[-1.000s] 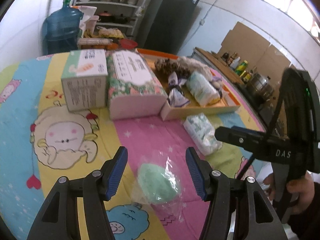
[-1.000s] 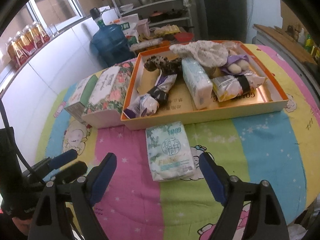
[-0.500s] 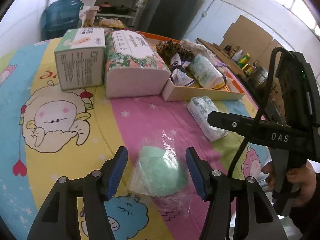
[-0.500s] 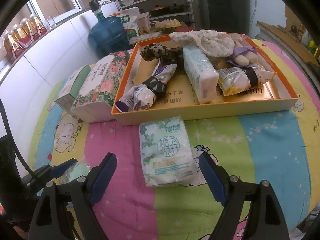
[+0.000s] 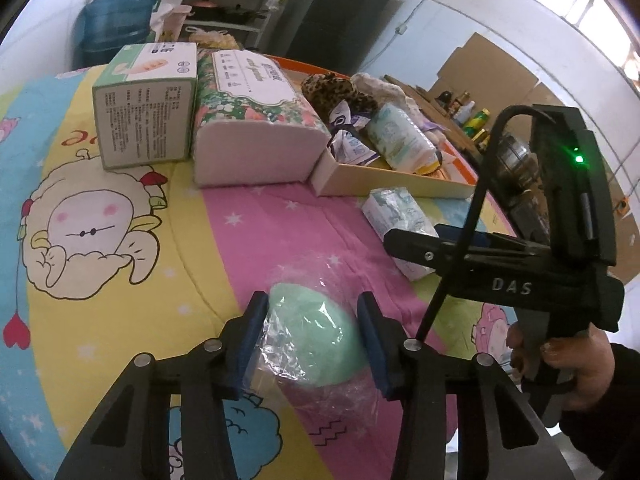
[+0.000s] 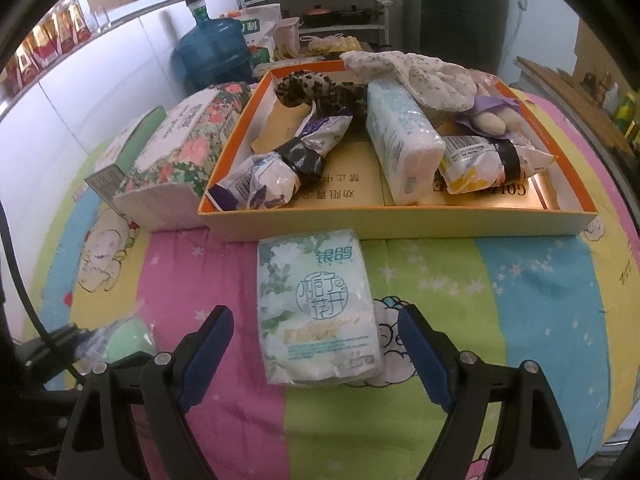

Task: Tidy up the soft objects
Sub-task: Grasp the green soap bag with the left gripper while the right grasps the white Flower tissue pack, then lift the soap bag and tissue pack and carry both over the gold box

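Blue pads of the left gripper point(image 5: 311, 334) sit on both sides of the green sponge point(image 5: 316, 338) in its clear wrapper. Its jaws have just been closing, and the pads now touch the crinkly wrap, so it looks like a soft pinch to lift the sponge. The sponge lies on the pink stripe of the tablecloth point(image 5: 100, 292), well apart from the orange tray point(image 6: 400, 222).

The right gripper point(image 6: 316, 344) is spread wide over the tissue pack point(image 6: 316, 312), not touching it. The pack lies just in front of the tray. The tray already holds other soft things, so both probably go there.
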Available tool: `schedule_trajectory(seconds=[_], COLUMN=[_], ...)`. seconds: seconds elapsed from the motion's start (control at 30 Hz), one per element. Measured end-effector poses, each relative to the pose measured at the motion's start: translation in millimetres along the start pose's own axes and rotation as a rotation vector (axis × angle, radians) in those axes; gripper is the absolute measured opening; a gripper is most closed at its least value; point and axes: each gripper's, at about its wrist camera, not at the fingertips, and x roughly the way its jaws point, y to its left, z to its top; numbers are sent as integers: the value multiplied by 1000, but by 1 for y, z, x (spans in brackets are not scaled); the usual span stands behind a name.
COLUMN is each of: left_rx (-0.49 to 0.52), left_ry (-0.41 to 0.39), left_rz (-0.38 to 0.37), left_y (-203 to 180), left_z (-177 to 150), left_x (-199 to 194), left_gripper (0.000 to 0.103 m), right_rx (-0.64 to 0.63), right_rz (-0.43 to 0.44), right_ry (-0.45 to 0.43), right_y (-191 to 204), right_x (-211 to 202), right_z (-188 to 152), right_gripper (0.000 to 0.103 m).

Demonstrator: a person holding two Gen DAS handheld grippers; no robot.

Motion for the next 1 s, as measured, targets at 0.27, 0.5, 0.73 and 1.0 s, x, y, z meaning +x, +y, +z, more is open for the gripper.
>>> schedule_trajectory(seconds=[0.27, 0.5, 0.73, 1.0], left_rx=[-14, -4, 8, 20], left_ry=[1, -6, -23, -55], left_rz=[-12, -7, -8, -9], left_y=[5, 6, 9, 13], left_z=[2, 5, 10, 17], left_x=[0, -3, -11, -28], left_gripper=[45, 44, 44, 43], right_rx=[-22, -9, 4, 0], right_rz=[-39, -45, -27, 8], right_ry=[15, 4, -23, -65], right_y=[4, 6, 12, 29], right_x=[6, 3, -11, -29], right_z=[-2, -6, -5, 2], right_gripper=[53, 50, 49, 49])
